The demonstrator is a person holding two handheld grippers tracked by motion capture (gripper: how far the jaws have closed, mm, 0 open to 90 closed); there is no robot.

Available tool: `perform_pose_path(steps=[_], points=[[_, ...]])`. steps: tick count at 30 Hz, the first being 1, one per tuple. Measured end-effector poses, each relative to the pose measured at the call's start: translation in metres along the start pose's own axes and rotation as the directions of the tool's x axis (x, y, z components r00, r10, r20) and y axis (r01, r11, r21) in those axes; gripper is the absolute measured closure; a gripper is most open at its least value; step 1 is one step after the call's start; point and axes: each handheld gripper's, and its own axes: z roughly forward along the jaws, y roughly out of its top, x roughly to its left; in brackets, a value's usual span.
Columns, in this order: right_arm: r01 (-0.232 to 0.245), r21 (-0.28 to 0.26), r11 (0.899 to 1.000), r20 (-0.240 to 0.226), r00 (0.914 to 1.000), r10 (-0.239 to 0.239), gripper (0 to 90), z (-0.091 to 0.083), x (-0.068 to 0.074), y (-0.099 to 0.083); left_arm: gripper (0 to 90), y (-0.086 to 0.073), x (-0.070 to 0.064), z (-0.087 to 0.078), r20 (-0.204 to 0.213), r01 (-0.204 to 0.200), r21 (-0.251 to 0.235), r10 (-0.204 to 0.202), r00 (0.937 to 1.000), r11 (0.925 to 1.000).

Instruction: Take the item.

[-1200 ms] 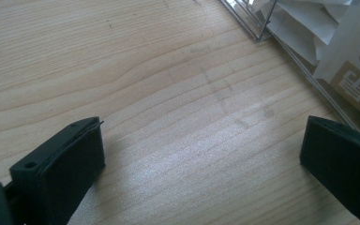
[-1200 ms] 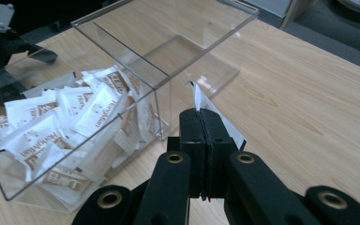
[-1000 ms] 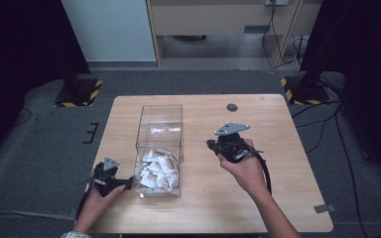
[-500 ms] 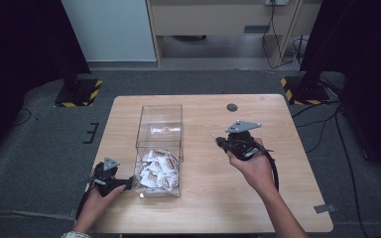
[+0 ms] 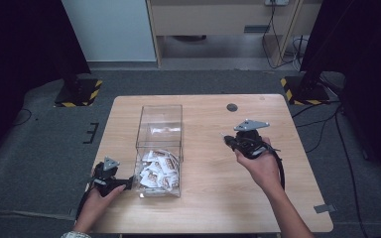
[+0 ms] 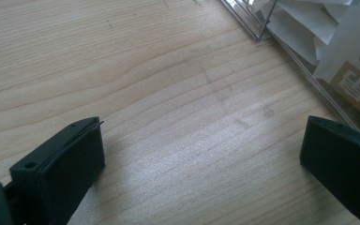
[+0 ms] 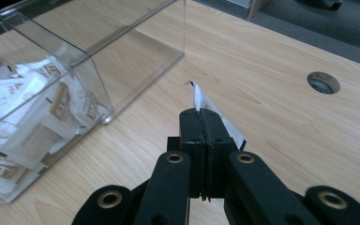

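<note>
The right gripper [image 7: 200,117] has its jaws clamped flat on a single white sachet [image 7: 205,107], the packet's edge poking up and out past the tips, so this reads as the carry stage: one sachet out of the clear box [image 5: 159,126] and held over open desk [image 5: 213,198]. In the high view that gripper [image 5: 229,141] sits to the right of the box, well apart from it, with the hand [image 5: 260,166] coming in from below, the forearm angled up and to the left, and the jaws pointing left toward the box. The remaining sachets [image 5: 156,168] lie heaped at the near end of the box.

Over on the other side, the left gripper [image 5: 124,184] rests low just beside the box's near left corner, jaws spread wide with nothing between them but bare wood; the box wall [image 6: 304,70] shows close to the right-hand jaw.

Next up, I'd judge, is a set-down: lower the sachet to a free patch of desk, then ease the jaws apart so the thin packet drops flat instead of sticking.
</note>
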Motion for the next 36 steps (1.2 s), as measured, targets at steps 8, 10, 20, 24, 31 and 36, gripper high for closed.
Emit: perform_pose_path(steps=[8, 10, 20, 24, 31, 36], points=[[-0.017, 0.012, 1.000, 0.028, 0.9995, 0.017, 89.3, 0.007, -0.014, -0.008, 0.0, 0.000, 0.000, 0.000, 0.000, 0.000, 0.000, 0.000, 1.0000, 1.0000], [-0.018, 0.012, 1.000, 0.032, 0.9993, 0.017, 89.3, 0.008, -0.015, -0.008, 0.0, 0.000, 0.000, 0.000, 0.000, 0.000, 0.000, 0.000, 1.0000, 1.0000], [-0.043, 0.018, 0.999, 0.062, 0.9972, 0.042, 89.3, 0.016, -0.030, -0.016, 0.0, 0.000, 0.000, 0.000, 0.000, 0.000, 0.000, 0.000, 1.0000, 1.0000], [-0.053, 0.025, 0.998, 0.066, 0.9965, 0.051, 89.4, 0.018, -0.036, -0.020, 0.0, 0.000, 0.000, 0.000, 0.000, 0.000, 0.000, 0.000, 1.0000, 1.0000], [-0.095, 0.020, 0.995, 0.081, 0.9924, 0.093, 89.3, 0.024, -0.050, -0.025, 0.0, 0.000, 0.000, 0.000, 0.002, -0.002, 0.001, 0.002, 1.0000, 1.0000], [-0.098, 0.022, 0.995, 0.073, 0.9928, 0.096, 89.3, 0.025, -0.049, -0.028, 0.0, 0.000, 0.000, 0.000, 0.002, -0.001, 0.000, 0.001, 1.0000, 1.0000]])
